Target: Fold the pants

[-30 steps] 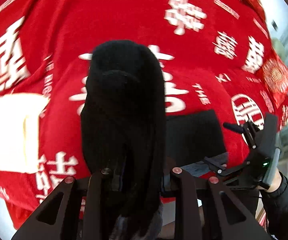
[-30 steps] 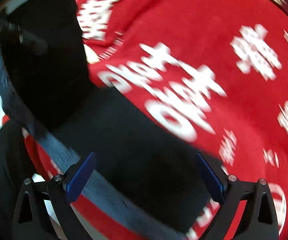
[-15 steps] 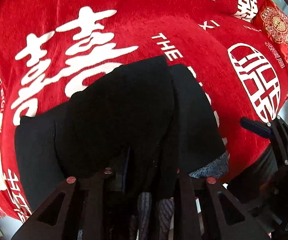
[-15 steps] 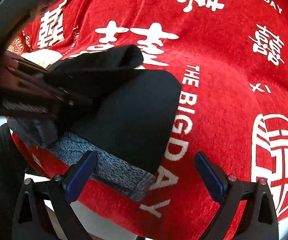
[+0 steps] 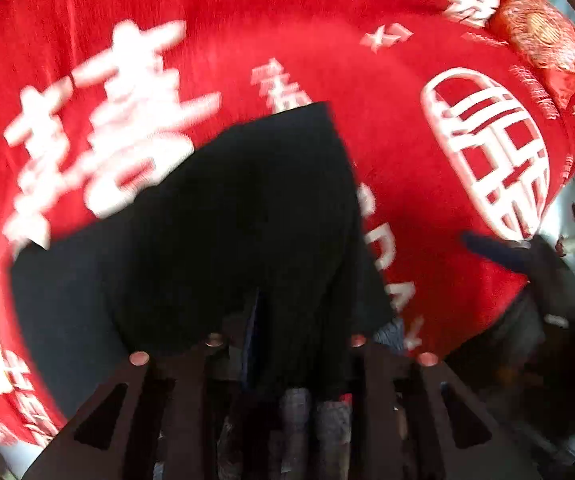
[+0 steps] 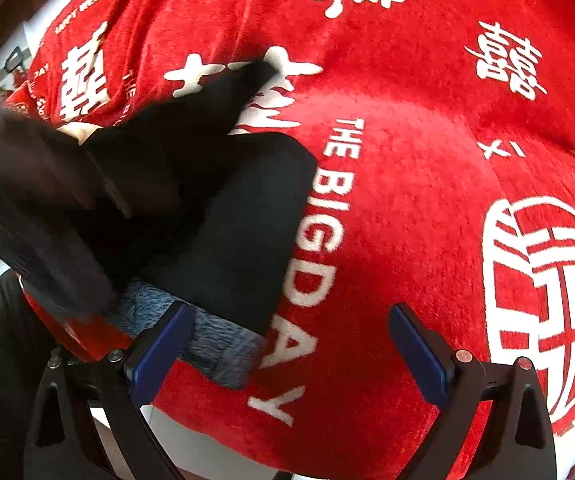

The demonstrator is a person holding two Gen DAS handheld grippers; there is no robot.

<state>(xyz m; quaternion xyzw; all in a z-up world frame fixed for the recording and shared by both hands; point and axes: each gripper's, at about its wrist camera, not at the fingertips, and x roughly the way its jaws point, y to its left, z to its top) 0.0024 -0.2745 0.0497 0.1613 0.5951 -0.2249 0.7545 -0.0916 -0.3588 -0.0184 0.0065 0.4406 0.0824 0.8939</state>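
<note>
Over on the left, the left hand-held gripper has its fingers pressed together on a bunch of the black pants, and dark fabric with a grey knit edge pokes out between them near the camera. From the right wrist view that same hand-held gripper is a blurred dark shape at the left edge, with a flap of the pants lifted off the lower layer and its corner pointing up toward a white character on the cloth.

The pants lie partly folded near the front edge of the surface, which is draped in a red cloth printed with white Chinese characters and the words "THE BIG DAY". The lower layer lies flat on the cloth, and a grey-blue knit band runs along its near edge. I cannot tell what is under the cloth.

Further right, the right hand-held gripper is spread wide, its blue-padded fingers empty. The left pad sits just in front of the knit band; whether it touches, I cannot tell. In the left wrist view the right hand-held gripper shows at the right edge, one blue finger reaching over the red cloth, apart from the pants. A red and gold cushion lies at the far right corner.
</note>
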